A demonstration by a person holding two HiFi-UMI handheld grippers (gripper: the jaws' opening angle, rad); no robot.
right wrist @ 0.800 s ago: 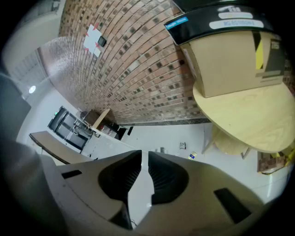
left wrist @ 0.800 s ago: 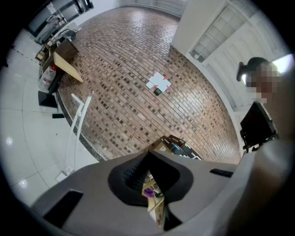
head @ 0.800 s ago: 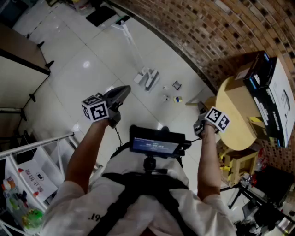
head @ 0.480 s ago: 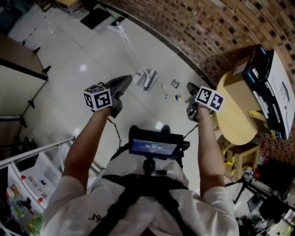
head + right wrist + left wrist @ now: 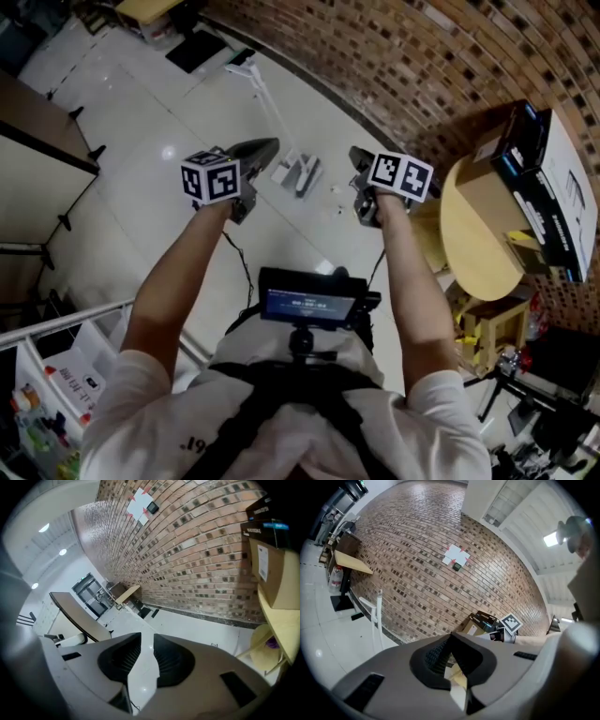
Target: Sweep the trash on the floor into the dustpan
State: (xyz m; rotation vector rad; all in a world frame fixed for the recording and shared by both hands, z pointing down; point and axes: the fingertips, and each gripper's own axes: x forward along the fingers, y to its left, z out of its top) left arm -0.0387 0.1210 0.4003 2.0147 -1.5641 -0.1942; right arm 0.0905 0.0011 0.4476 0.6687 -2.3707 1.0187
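White tile floor (image 5: 141, 178), head view, brick wall (image 5: 441, 66) curving along the 1 o'clock side.

Left claw (image 5: 267, 146): jaws pressed together tip to tip. I see nothing gripped at the tips. A pale sliver shows through the slot lower down, and I cannot tell what it is. It points toward 1 o'clock, nearly level.

Right claw (image 5: 147, 634): jaws a narrow way apart, with bare floor showing through the gap and nothing between them. It tips downward more than the left.

Dustpan (image 5: 302, 172): on the floor between my two claws, at 12 o'clock from my chest. Its white handle (image 5: 265, 94) slants away toward 11 o'clock. I cannot separate pan from brush at this size. Neither claw touches it.

Trash (image 5: 337, 190): a couple of small pale bits on the tile, at 4 o'clock of the dustpan, just beside the right claw on its 9 o'clock side. None of it sits in the pan as far as I can see.

Round yellow table (image 5: 473, 248) stands at 3 o'clock of the right claw, carrying a black box (image 5: 536, 178) and a cardboard box (image 5: 494, 199).
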